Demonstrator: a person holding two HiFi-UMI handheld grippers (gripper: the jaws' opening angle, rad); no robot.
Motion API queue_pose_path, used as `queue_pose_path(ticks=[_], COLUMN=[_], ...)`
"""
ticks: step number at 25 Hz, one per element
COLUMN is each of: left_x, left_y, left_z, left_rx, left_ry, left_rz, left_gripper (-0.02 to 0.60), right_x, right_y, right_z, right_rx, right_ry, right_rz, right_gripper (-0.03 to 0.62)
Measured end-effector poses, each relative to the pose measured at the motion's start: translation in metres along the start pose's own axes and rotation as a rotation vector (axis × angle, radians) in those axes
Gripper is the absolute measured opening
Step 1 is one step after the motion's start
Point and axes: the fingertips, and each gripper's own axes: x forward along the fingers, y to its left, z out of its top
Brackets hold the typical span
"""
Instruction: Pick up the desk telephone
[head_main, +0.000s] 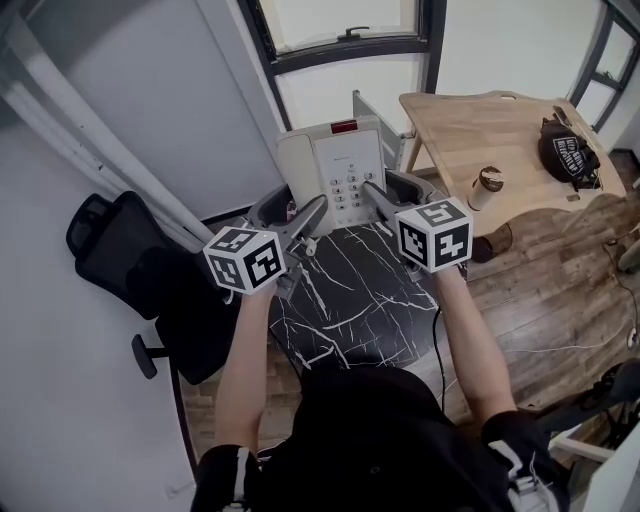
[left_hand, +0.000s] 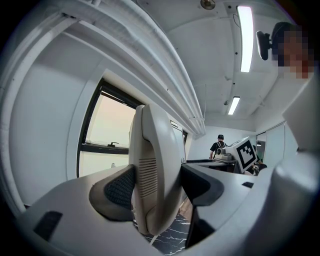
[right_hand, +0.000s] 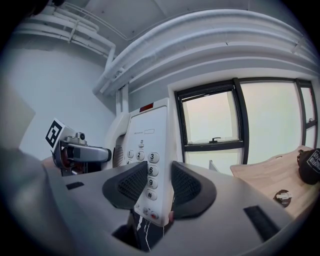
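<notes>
One cream plastic desk telephone (head_main: 338, 165) is held up over the far edge of the black marble-veined tabletop (head_main: 350, 300), close to the window (head_main: 345, 60). The left gripper (left_hand: 156, 187) pinches its handset side and the right gripper (right_hand: 152, 186) its keypad edge. The light wooden table (head_main: 470, 130) stands well apart on the right.

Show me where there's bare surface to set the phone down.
The black marble tabletop is bare on the near side of the desk telephone. The wooden desk at right is bare on its left part; a cup stands near its front edge, a dark object at its right end. The office chair crowds the left.
</notes>
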Motion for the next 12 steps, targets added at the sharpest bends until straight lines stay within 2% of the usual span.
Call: queue_pose_path(ticks=[12], left_x=[0.0004], left_y=[0.0014], left_z=[0.0023], left_rx=[-0.005], left_ry=[0.017], left_rz=[0.0], left_gripper=[0.304], right_x=[0.0011], right_y=[0.0004], right_z=[0.0014], right_rx=[0.014], right_ry=[0.009], right_rz=[-0.001], right_gripper=[0.169])
